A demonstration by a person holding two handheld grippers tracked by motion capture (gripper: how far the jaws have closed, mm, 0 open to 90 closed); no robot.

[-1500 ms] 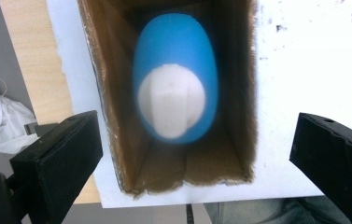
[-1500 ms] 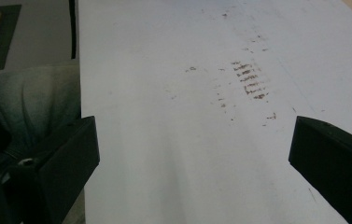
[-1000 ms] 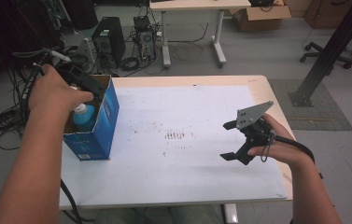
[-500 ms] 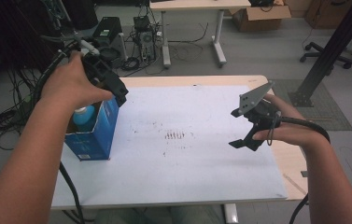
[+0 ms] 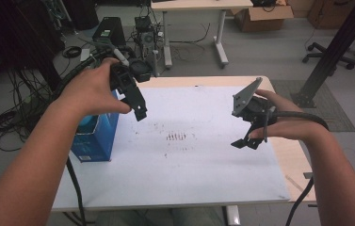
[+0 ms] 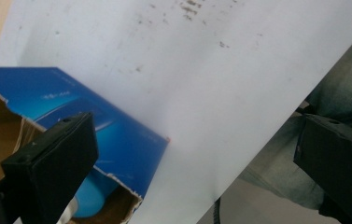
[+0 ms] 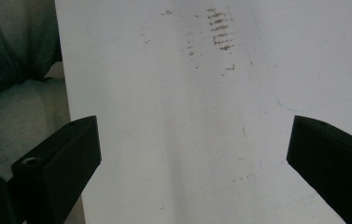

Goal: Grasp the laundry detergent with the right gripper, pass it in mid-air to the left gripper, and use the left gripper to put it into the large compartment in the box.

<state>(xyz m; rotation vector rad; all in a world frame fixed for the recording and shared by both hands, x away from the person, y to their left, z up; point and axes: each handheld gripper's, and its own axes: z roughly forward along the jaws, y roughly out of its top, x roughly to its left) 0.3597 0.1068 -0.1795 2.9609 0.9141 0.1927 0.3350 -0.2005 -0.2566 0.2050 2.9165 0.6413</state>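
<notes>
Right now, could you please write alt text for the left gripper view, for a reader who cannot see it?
The left gripper hangs open and empty over the edge of a white table. Below its jaws stands a torn blue cardboard box with a light blue object inside.

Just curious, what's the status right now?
Left gripper open, above blue box. Right gripper open, empty, over table. Nothing in the way.
</notes>
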